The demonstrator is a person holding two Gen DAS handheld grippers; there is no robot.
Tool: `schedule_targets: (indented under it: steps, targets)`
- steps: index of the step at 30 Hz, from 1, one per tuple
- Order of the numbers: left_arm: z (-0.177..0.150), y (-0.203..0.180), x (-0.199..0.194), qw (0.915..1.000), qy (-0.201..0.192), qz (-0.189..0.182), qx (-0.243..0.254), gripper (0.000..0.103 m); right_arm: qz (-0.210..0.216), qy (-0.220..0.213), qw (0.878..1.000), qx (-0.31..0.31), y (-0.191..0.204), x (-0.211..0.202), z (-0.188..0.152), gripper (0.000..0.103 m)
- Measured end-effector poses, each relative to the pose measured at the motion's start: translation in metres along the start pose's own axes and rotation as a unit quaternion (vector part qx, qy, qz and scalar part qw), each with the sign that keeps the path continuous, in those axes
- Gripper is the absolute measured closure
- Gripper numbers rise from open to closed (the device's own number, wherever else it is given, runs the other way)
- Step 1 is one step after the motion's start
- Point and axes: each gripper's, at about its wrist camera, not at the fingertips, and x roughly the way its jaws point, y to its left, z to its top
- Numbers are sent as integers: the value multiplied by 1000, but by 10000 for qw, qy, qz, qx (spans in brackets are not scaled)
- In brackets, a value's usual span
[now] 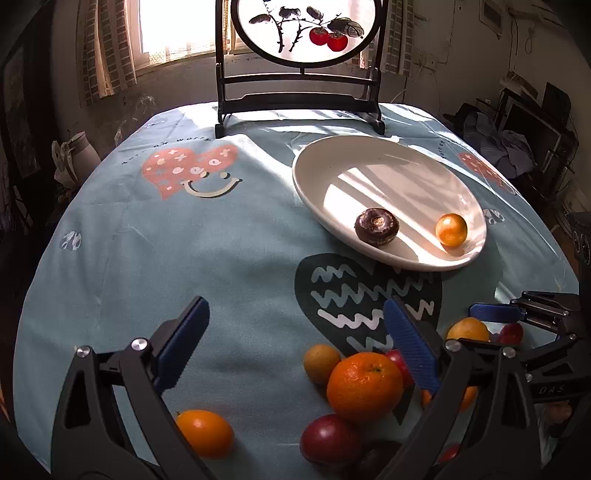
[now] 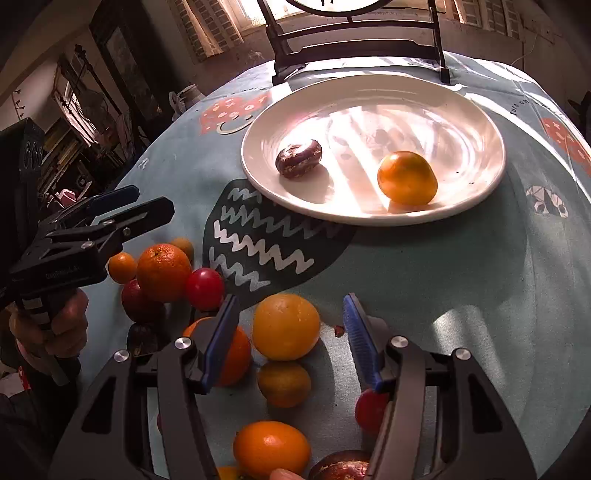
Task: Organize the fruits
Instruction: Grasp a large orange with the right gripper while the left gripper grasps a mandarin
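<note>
A white plate point(image 1: 332, 162) point(image 2: 480, 122) holds a dark purple fruit point(image 1: 376, 226) point(image 2: 298, 158) and a small orange point(image 1: 451, 229) point(image 2: 407, 178). Several loose fruits lie on the cloth near me: a large orange point(image 1: 364, 386) point(image 2: 163, 272), a yellow fruit point(image 2: 285, 326), red ones point(image 2: 204, 288), a kumquat point(image 1: 204, 432). My left gripper point(image 1: 295, 332) point(image 2: 147, 201) is open and empty above the cloth, left of the large orange. My right gripper point(image 2: 290, 317) point(image 1: 495, 312) is open, its fingers either side of the yellow fruit, not touching it.
A dark wooden stand with a round painted screen point(image 1: 299, 33) stands at the table's far edge behind the plate. The table carries a light blue patterned cloth point(image 1: 166, 240). Cluttered furniture lies beyond the table on both sides.
</note>
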Motion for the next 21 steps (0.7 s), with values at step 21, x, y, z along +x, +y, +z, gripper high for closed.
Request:
schedule_targets:
  steps: [21]
  targets:
    - [-30,-17,-20,9833,156,-1451,1085,17,96,-153,9993,317,-12,-6,2,67]
